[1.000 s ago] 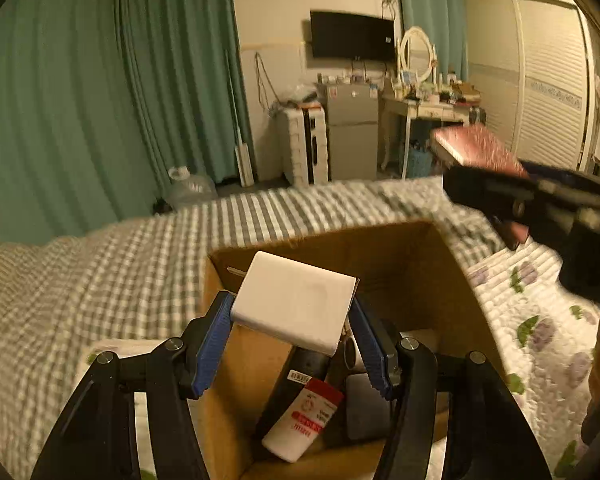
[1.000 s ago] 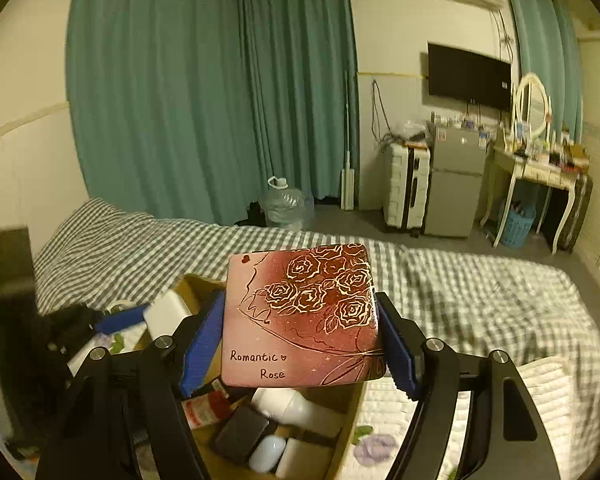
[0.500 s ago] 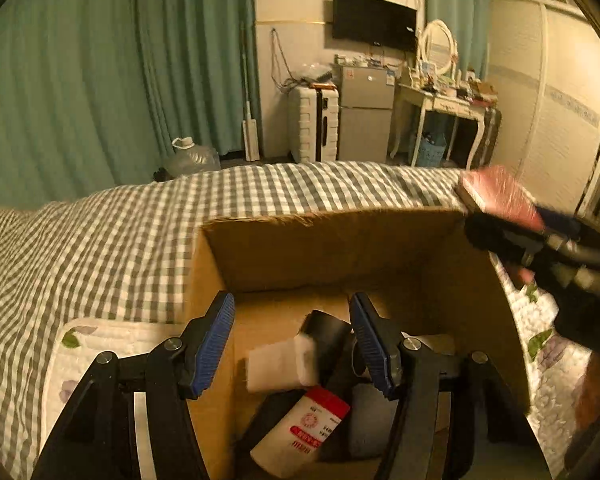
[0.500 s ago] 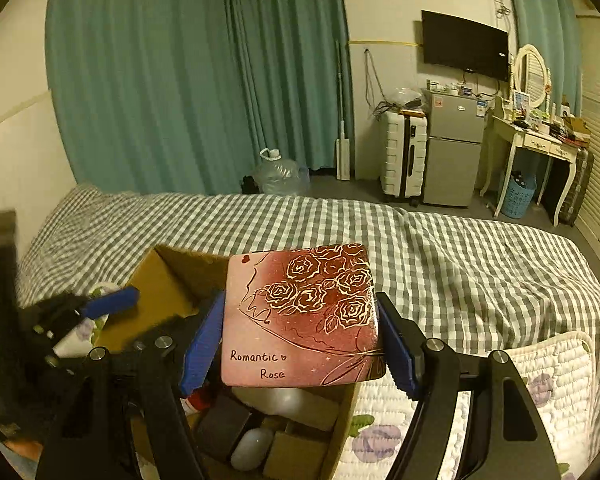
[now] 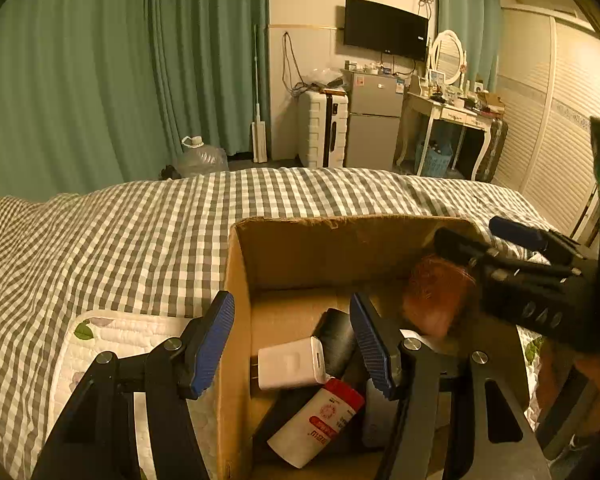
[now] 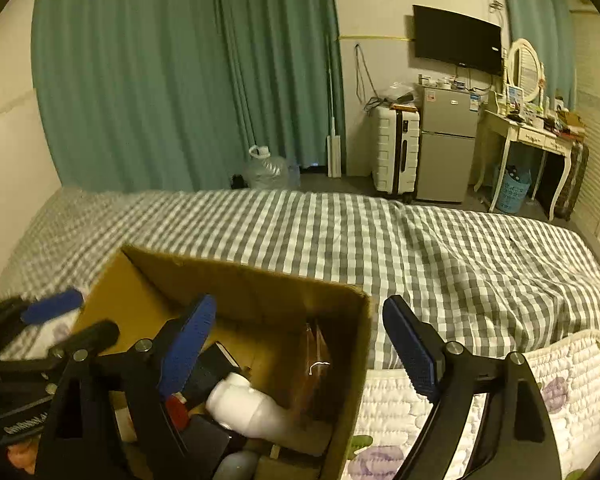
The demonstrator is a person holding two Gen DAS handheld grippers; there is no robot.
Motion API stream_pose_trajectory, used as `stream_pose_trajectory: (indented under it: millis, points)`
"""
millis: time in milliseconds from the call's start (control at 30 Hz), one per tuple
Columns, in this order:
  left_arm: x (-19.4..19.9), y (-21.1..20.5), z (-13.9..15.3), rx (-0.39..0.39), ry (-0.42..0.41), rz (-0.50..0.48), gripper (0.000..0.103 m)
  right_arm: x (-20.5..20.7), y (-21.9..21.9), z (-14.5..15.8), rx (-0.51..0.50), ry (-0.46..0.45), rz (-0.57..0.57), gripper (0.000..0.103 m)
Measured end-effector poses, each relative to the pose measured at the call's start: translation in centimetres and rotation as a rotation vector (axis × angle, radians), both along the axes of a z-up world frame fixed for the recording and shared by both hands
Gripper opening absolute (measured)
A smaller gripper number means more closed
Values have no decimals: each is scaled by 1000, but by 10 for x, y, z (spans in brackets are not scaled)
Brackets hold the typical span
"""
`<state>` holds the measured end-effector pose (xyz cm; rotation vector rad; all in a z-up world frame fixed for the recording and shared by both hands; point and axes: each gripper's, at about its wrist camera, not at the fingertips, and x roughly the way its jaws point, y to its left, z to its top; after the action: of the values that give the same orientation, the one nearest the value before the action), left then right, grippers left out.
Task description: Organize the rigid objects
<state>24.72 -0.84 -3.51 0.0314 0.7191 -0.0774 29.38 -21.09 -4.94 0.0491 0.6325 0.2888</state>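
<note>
The right gripper (image 6: 300, 344) had just been opening, empty, as was the half-open left gripper (image 5: 292, 344); the stiff, light red rose-patterned tin (image 5: 436, 300) dropped into the brown cardboard box (image 5: 340, 240), best gripped by its flat edges.

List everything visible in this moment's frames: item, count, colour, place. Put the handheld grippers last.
cardboard box: 1, brown, open, on the bed
white charger block: 1, white, inside the box
bottle with red label: 1, white and red, lying in the box
white bottle: 1, white, lying in the box
rose-print box: 1, red, blurred, in the box under the right gripper
bed cover: 1, grey-white check
quilted pad: 1, white with flowers, under the box
water jug: 1, clear, on the floor
suitcase: 1, white
fridge: 1, grey
left gripper: 1, black, blue pads, open
right gripper: 1, black, blue pads, jaws just opened, nothing between them
</note>
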Motion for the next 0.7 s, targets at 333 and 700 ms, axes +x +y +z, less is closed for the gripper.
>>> stream_pose_trajectory:
  millis: [333, 700]
  points:
    - [-36, -9, 22, 51, -76, 1, 63, -44, -10, 34, -18, -66, -19, 86]
    - [-129, -13, 89, -18, -304, -13, 70, -171, -17, 93, -48, -281, -48, 103]
